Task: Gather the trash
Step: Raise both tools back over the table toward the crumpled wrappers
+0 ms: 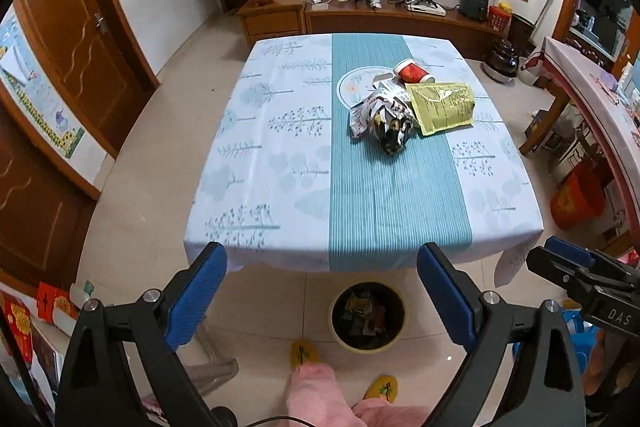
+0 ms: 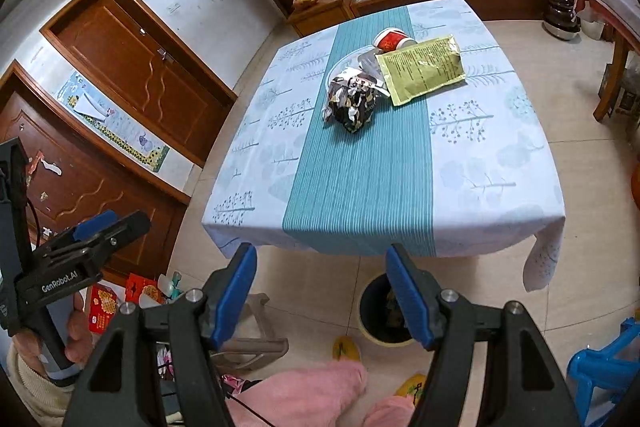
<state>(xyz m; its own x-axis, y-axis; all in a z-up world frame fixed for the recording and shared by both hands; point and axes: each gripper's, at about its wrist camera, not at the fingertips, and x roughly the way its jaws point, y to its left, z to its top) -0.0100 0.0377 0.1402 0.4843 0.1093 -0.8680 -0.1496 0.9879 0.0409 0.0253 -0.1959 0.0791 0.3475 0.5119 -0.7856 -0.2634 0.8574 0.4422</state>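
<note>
Trash bin sits on floor just in front of table, w/ dark wrappers inside. On table, far from bin: red cup on its side, yellow packet, crumpled black-white bag, all touching, partly on a plate. Left hand-held gripper spread, nothing in it. Right hand-held gripper spread, empty, above bin.
</note>
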